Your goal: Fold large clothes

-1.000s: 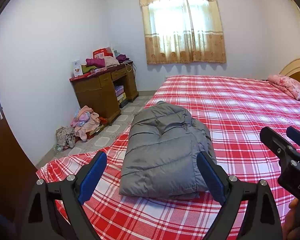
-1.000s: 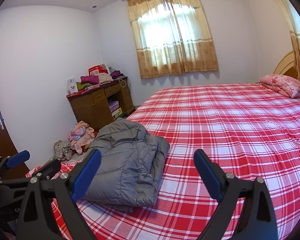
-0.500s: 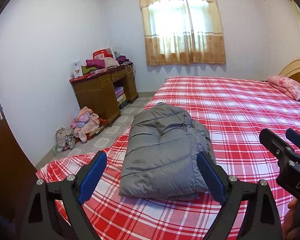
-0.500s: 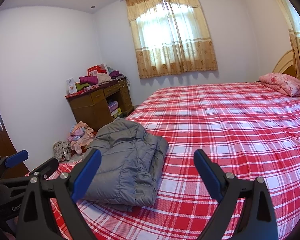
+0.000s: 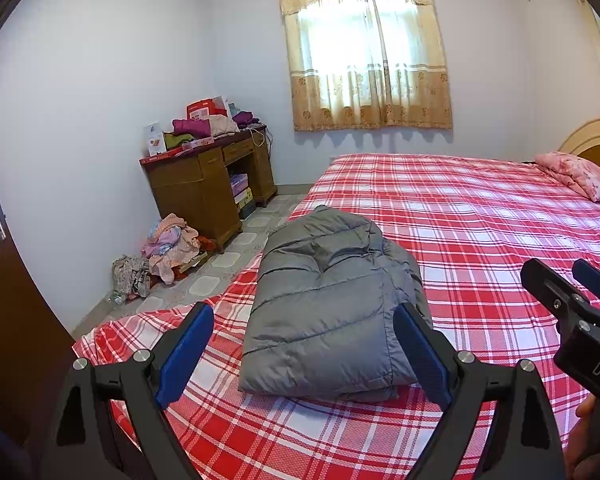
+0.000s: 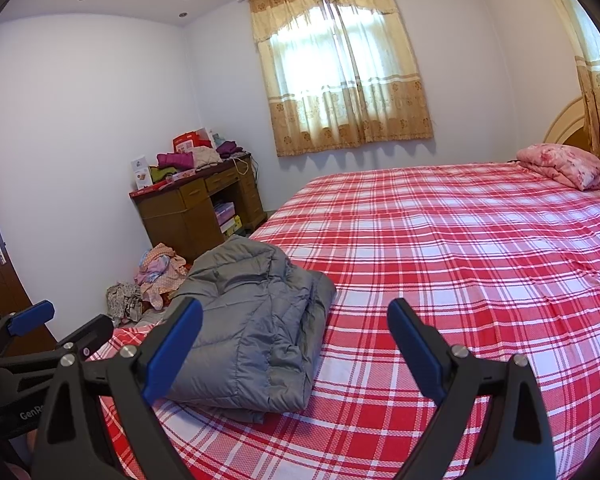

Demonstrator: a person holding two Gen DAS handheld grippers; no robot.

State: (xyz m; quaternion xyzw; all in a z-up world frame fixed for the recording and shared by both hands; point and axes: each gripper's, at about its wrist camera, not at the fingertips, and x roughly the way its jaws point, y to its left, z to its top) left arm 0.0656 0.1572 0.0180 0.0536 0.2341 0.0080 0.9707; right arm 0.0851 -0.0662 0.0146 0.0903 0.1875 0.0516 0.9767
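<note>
- Two grippers up and both empty: the left gripper (image 5: 304, 344) has its blue pads spread wide, and the right gripper (image 6: 296, 340) is spread just as wide, nothing between the fingers of either.
- Down on the bed (image 5: 480, 240) lies the grey puffer jacket (image 5: 332, 300), already a thick folded bundle near the bed's left edge, resting flat on the red plaid sheet (image 6: 440, 264).
- From the left wrist view the bundle sits straight ahead between the pads but beyond them, no contact; from the right wrist view it lies off to the left, with that gripper over bare sheet.
- My read: the fold looks close to finished, so what remains is tidying or one last fold.
- To do that well, come in low at the near edge, pinch through all the layers, not just the top shell, because this slick padded fabric looks likely to slide and spring back.
- Take the two near corners evenly, lift together, and lay them over squarely so the layered right side does not fan out.
- Watch the bed's edge: the bundle is near it, so pull inward, toward the pink pillow (image 6: 564, 164) side, never outward toward the floor and the clothes pile (image 5: 168, 244).
</note>
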